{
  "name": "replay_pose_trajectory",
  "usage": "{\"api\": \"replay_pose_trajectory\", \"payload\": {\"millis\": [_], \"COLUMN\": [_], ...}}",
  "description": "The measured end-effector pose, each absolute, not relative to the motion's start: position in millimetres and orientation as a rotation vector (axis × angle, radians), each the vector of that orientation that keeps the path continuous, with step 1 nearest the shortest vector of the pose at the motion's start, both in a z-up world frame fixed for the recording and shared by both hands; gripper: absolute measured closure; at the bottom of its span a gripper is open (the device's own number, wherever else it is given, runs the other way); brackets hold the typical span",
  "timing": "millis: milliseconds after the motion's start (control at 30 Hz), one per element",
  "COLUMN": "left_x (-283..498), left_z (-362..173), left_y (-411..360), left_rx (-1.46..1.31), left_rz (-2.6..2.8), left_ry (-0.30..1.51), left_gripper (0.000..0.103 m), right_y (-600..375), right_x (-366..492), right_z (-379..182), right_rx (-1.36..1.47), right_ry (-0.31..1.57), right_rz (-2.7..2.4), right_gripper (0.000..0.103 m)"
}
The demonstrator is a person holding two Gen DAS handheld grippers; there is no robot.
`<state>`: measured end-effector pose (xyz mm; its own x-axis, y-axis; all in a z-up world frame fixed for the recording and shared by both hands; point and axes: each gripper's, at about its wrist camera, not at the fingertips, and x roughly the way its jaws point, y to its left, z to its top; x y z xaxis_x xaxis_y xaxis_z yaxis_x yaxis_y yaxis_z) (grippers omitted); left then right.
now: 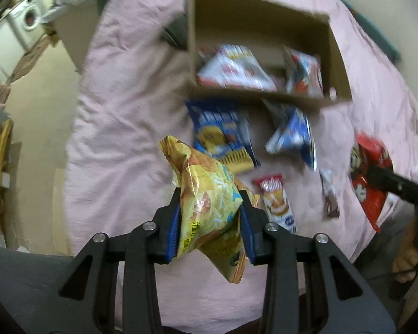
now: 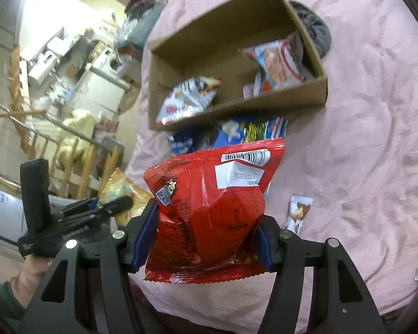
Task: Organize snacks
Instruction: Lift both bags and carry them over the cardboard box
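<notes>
My left gripper (image 1: 210, 194) is shut on a yellow snack bag (image 1: 209, 217), which hangs above the pink bed cover (image 1: 119, 139). My right gripper (image 2: 207, 215) is shut on a red snack bag (image 2: 209, 208) with a barcode label. An open cardboard box (image 1: 259, 8) lies ahead and holds a white bag (image 1: 234, 69) and a blue-red bag (image 1: 303, 75). In front of the box lie a blue bag (image 1: 220, 133), a blue-white bag (image 1: 292, 136), a small red-white packet (image 1: 276, 203) and a small brown bar (image 1: 330, 194). The right wrist view shows the left gripper (image 2: 108, 206) at the lower left.
A dark grey bundle (image 2: 315, 27) lies behind the box. The bed's left edge drops to a floor (image 1: 36, 111) with wooden furniture (image 2: 69, 161) and a washing machine (image 1: 28, 19). A hand (image 2: 33, 272) grips the left tool.
</notes>
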<state>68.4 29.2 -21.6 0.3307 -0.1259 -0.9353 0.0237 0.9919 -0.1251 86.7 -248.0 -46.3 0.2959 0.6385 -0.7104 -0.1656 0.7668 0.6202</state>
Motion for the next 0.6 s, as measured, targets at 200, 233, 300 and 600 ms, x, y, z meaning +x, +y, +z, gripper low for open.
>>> {"api": "replay_pose_trajectory", "payload": {"millis": [200,233,300,600], "left_x": [82.1,85.3,94.0,148.4], "left_z": [19.2,24.3,34.8,44.4], "left_y": [35.9,36.9,38.1,27.6], "left_rx": [-0.111,-0.111,-0.127,-0.146], "left_rz": [-0.059,-0.058,-0.067,-0.102], "left_ry": [1.091,1.073,1.038,1.008], "left_gripper": [0.070,0.070,0.070,0.070], "right_y": [-260.4,-261.3,-263.0,-262.7], "right_x": [87.4,89.0,95.0,138.6], "right_z": [-15.3,-12.1,-6.1,5.5], "right_rx": [0.486,0.489,0.498,0.481], "right_ry": [1.010,0.999,0.981,0.979], "right_rz": [0.536,0.531,0.520,0.464], "right_gripper": [0.040,0.040,0.040,0.040]}}
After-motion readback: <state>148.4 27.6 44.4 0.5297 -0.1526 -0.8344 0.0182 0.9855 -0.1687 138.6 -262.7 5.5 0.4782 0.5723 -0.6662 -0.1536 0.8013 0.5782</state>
